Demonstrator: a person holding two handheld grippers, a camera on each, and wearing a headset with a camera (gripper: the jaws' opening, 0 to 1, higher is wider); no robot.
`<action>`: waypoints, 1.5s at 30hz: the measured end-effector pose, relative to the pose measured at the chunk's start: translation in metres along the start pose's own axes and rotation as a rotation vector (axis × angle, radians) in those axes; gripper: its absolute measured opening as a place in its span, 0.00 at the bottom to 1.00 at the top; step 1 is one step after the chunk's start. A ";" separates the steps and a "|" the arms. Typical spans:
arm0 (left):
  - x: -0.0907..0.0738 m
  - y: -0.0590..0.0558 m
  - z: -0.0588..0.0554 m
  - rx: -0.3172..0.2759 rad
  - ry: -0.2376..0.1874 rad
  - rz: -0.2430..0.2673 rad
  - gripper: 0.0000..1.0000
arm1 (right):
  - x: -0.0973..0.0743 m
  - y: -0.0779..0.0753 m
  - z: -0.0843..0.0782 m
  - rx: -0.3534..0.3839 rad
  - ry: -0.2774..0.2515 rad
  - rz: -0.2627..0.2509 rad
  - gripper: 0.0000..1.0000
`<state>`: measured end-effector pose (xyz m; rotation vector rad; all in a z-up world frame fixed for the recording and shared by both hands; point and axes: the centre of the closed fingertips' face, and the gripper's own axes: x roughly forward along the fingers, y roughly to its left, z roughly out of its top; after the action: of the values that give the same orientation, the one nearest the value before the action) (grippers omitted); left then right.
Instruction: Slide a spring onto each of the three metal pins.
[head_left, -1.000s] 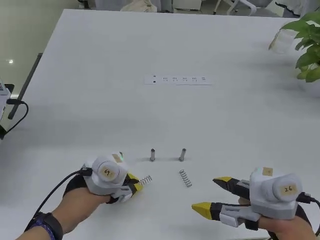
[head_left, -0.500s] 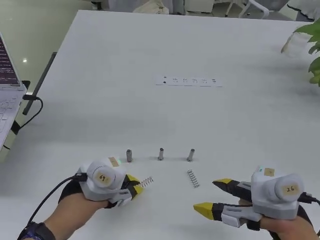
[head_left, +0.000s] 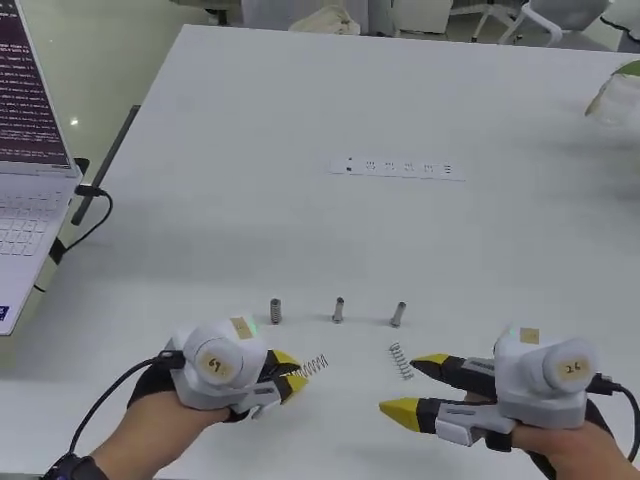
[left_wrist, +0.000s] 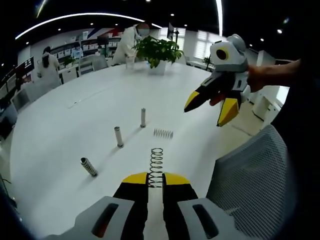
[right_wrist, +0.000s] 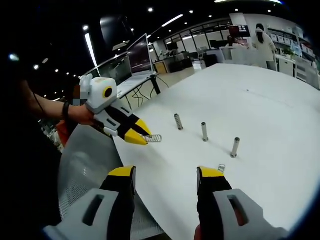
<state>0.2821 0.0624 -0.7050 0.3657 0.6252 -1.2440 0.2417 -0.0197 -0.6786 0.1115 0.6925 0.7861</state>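
Note:
Three short metal pins stand in a row on the white table (head_left: 420, 250). The left pin (head_left: 275, 311) wears a spring; the middle pin (head_left: 338, 310) and right pin (head_left: 398, 315) are bare. My left gripper (head_left: 292, 371) is shut on one end of a spring (head_left: 315, 364), held level in front of the pins and just above the table; that held spring (left_wrist: 156, 162) sticks out past the shut fingertips. A loose spring (head_left: 401, 361) lies below the right pin. My right gripper (head_left: 412, 385) is open, its upper tip close beside that loose spring (right_wrist: 221, 168).
A white power strip (head_left: 397, 168) lies further back on the table. An open laptop (head_left: 25, 150) and a black cable (head_left: 85, 225) sit off the left edge. A potted plant (left_wrist: 159, 50) stands at the far right. People stand in the background.
The head camera has swung left, bringing the laptop and left pin into sight. My right gripper has come closer to the loose spring. The left gripper still holds its spring near the same spot.

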 end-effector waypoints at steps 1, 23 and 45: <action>0.000 -0.001 0.001 0.003 -0.002 -0.002 0.02 | 0.001 0.001 0.001 -0.003 0.000 0.005 0.46; -0.002 -0.046 0.039 0.145 -0.066 -0.122 0.02 | 0.015 0.028 0.017 -0.039 -0.014 0.146 0.31; -0.008 -0.060 0.045 0.250 -0.055 -0.172 0.02 | 0.019 0.047 0.021 -0.036 -0.024 0.259 0.13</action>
<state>0.2343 0.0249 -0.6598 0.4910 0.4613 -1.4981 0.2352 0.0304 -0.6559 0.1801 0.6481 1.0430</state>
